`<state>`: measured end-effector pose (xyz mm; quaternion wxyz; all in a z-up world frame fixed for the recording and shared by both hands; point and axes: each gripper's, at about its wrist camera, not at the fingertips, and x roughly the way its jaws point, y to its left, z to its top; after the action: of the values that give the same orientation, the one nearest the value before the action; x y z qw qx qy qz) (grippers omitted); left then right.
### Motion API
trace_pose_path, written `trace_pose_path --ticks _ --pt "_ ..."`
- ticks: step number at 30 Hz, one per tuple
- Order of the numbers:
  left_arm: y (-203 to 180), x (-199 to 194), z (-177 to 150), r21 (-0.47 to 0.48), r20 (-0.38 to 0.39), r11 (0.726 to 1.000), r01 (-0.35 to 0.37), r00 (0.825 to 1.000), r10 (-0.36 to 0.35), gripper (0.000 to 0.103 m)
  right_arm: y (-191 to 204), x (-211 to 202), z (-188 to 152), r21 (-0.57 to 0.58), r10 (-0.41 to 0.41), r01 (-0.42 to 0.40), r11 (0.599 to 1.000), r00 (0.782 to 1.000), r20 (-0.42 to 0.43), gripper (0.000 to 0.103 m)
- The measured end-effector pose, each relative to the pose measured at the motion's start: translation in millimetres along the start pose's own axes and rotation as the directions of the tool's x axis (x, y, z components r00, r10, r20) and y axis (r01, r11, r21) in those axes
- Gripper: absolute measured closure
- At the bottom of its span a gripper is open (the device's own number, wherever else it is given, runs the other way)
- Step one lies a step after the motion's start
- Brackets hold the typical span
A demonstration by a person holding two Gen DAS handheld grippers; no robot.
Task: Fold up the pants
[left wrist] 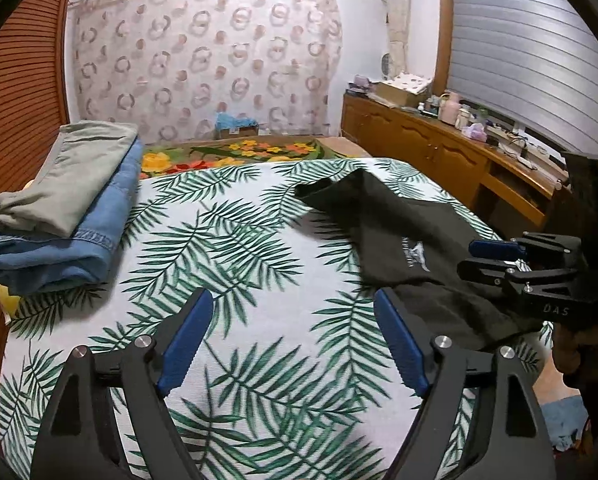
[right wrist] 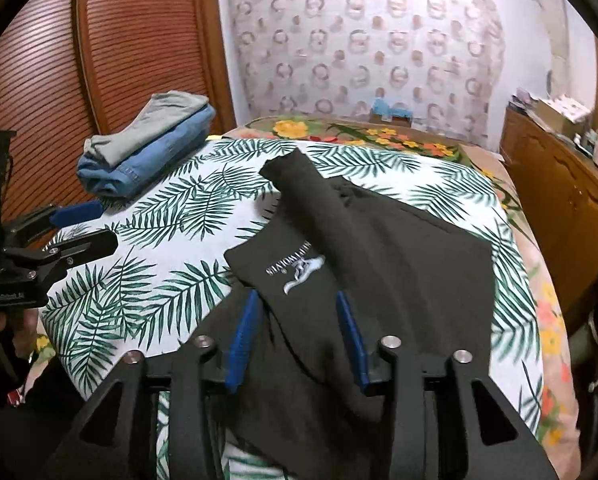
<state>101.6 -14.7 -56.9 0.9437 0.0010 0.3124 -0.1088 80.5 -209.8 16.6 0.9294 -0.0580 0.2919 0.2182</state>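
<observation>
Black pants point(right wrist: 379, 248) with a white kangaroo logo lie rumpled on the palm-leaf sheet point(right wrist: 171, 280); they also show at the right of the left wrist view point(left wrist: 411, 232). My right gripper point(right wrist: 297, 300) is open, its blue fingers point(right wrist: 243, 340) straddling the near end of the pants, cloth between them. It shows from the side in the left wrist view point(left wrist: 479, 258). My left gripper point(left wrist: 295, 300) is open and empty over bare sheet, left of the pants; it shows in the right wrist view point(right wrist: 95, 228).
A folded stack, grey pants point(left wrist: 67, 172) on blue jeans point(left wrist: 59, 248), sits at the sheet's far left. A floral blanket point(left wrist: 239, 152) lies beyond. A wooden louvred wardrobe point(right wrist: 99, 60) stands left, a cluttered wooden dresser point(left wrist: 459, 148) right.
</observation>
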Motion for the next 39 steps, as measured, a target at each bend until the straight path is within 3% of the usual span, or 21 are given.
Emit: trace_pose_path --ticks 14,25,29,31,39 --pt "14 -2 -5 -0.034 0.002 0.999 -0.03 1.0 0.03 0.02 25 55 30 -0.1 0.079 -0.09 0.991 0.991 -0.107 0.059" --pt "14 -3 -8 -0.027 -0.002 0.999 -0.028 1.0 0.028 0.02 42 109 43 -0.181 0.049 -0.085 0.98 0.98 -0.192 0.06" --pt "10 -3 -8 -0.019 -0.006 1.0 -0.025 1.0 0.025 0.02 46 116 44 -0.216 0.021 -0.065 0.974 0.979 -0.202 0.075" --pt "7 -3 -7 -0.013 -0.008 1.0 -0.023 1.0 0.023 0.02 43 115 44 -0.212 0.019 -0.061 0.975 0.981 -0.194 0.092" --pt "0 -2 -9 0.003 -0.015 1.0 -0.012 1.0 0.012 0.02 18 83 60 -0.109 0.091 -0.1 0.989 0.993 -0.077 0.099"
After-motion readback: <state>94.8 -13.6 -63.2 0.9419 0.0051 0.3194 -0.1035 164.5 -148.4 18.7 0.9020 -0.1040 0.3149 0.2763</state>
